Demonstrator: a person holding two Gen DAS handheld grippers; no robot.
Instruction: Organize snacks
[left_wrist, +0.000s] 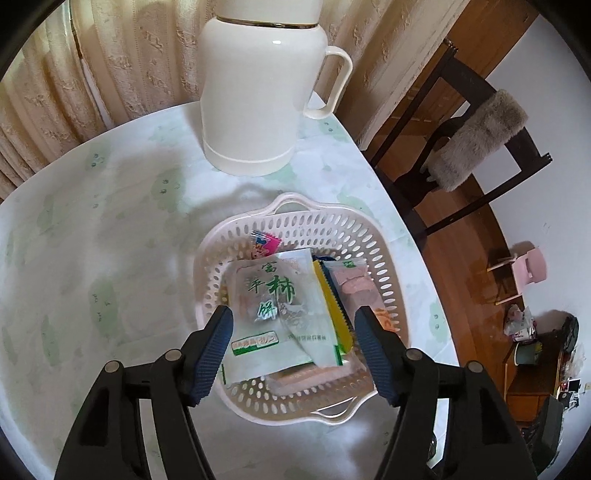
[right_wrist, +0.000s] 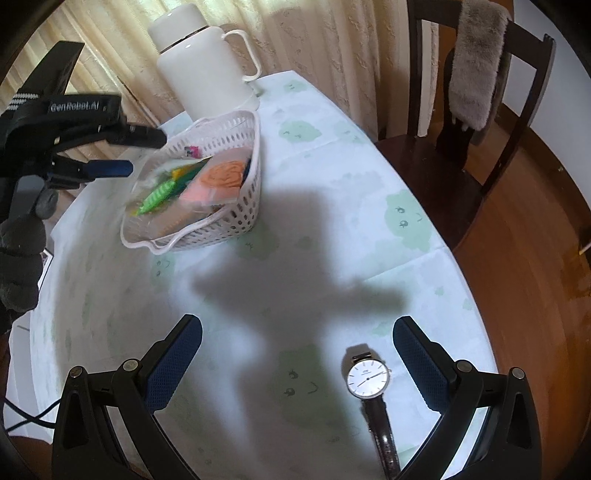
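Note:
A white perforated basket (left_wrist: 373, 258) stands on the table and holds several snack packets. On top lies a white packet with green characters (left_wrist: 275, 306), beside a yellow packet (left_wrist: 330, 295), a pinkish packet (left_wrist: 356, 284) and a small pink candy (left_wrist: 264, 242). My left gripper (left_wrist: 293, 321) is open, its jaws spread to either side of the white packet just above the basket. In the right wrist view the basket (right_wrist: 236, 218) sits at the left, with the left gripper (right_wrist: 144, 153) over it. My right gripper (right_wrist: 297, 328) is open and empty above the table.
A large white thermos jug (left_wrist: 258, 92) stands behind the basket. A wristwatch (right_wrist: 369, 380) lies on the green-patterned tablecloth (right_wrist: 332, 155) near my right gripper. A dark wooden chair (right_wrist: 443, 166) with a grey fur cover stands at the table's right edge. Curtains hang behind.

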